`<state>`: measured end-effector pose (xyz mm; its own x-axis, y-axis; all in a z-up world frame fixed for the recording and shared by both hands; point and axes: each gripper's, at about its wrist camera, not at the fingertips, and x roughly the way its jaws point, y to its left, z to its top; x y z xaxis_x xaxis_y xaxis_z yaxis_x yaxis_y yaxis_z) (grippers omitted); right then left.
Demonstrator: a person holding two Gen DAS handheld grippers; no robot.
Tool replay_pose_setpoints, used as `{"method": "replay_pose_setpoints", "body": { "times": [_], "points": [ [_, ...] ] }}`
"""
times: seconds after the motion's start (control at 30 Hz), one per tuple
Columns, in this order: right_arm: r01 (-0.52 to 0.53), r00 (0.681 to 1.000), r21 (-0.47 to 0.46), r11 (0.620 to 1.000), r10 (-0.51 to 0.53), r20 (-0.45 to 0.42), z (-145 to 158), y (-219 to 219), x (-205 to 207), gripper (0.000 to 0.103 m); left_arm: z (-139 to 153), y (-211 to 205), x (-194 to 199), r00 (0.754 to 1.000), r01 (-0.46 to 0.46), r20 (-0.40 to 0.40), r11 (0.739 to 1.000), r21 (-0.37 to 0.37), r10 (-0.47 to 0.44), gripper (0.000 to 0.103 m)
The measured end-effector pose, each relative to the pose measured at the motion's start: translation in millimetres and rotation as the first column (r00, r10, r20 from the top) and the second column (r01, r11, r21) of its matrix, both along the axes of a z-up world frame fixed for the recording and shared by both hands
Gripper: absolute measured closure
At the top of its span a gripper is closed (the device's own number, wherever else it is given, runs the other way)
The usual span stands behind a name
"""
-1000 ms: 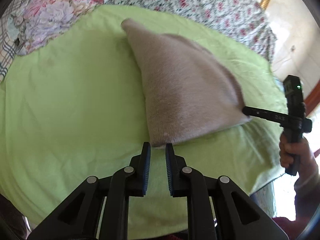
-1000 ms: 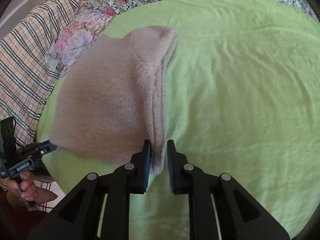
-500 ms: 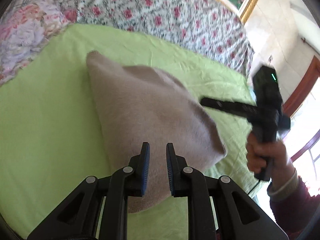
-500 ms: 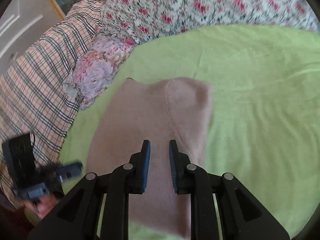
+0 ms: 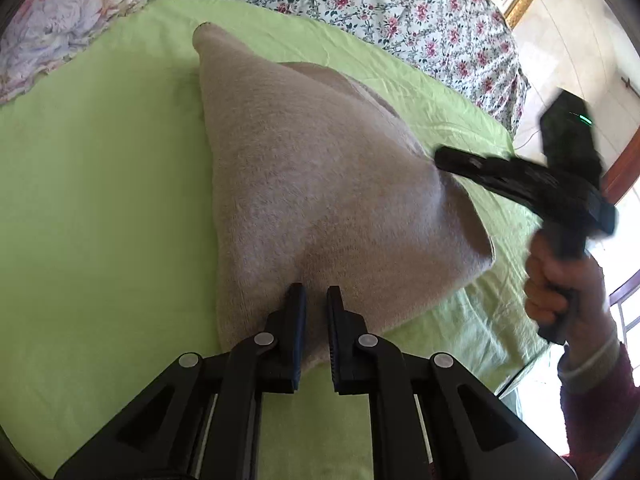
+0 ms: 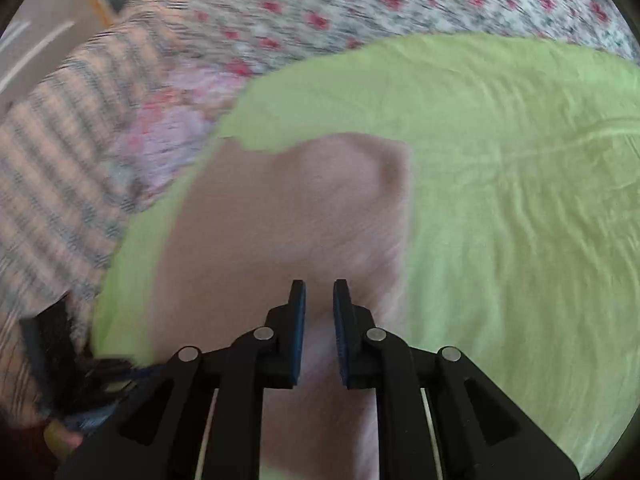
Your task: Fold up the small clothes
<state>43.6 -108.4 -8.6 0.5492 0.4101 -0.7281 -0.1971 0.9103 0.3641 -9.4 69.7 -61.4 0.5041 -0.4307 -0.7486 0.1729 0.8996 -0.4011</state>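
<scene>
Both grippers have carried the cloth's near edge forward since a second ago. Left gripper pinches cloth; right gripper, closing, has cloth between its jaws. Mid-fold: next, lay the edge down ahead, aligned.

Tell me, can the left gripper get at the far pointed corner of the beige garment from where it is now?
Probably yes. The left gripper, its jaws closing with beige garment fabric between them, sits at the near edge. The pointed corner lies flat on the green sheet, nothing over it; the right gripper is off to the side.
</scene>
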Motion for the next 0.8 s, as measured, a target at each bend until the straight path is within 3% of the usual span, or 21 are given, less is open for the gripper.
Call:
{"method": "replay_pose_setpoints", "body": {
  "times": [0.1, 0.2, 0.33, 0.47, 0.8],
  "points": [
    [-0.022, 0.999, -0.063, 0.998, 0.02, -0.03, -11.5, 2.6, -33.6, 0.088, 2.3, -4.6, -6.4, 1.0, 0.001, 0.003, 1.0, 0.03, -0.001, 0.093],
    [0.02, 0.996, -0.178, 0.984, -0.035, -0.08, -37.0, -8.9, -50.7, 0.088, 3.1, -10.3, -9.8, 1.0, 0.002, 0.011, 0.998, 0.07, -0.003, 0.092],
    [0.088, 0.993, -0.047, 0.995, -0.091, -0.069, -44.2, -31.2, -56.4, 0.092, 1.7, -16.7, -16.3, 1.0, 0.003, 0.018, 0.993, 0.116, -0.005, 0.092],
    [0.076, 0.995, -0.089, 0.993, -0.082, -0.063, -40.4, -23.9, -55.7, 0.092, 2.8, -18.8, -19.5, 1.0, -0.003, 0.018, 0.989, 0.146, 0.001, 0.092],
    [0.099, 0.989, -0.06, 0.993, -0.105, -0.104, -35.4, -31.5, -72.5, 0.088, 12.2, -6.7, -27.2, 0.999, -0.035, 0.018, 0.99, 0.134, 0.033, 0.086]
  ]
}}
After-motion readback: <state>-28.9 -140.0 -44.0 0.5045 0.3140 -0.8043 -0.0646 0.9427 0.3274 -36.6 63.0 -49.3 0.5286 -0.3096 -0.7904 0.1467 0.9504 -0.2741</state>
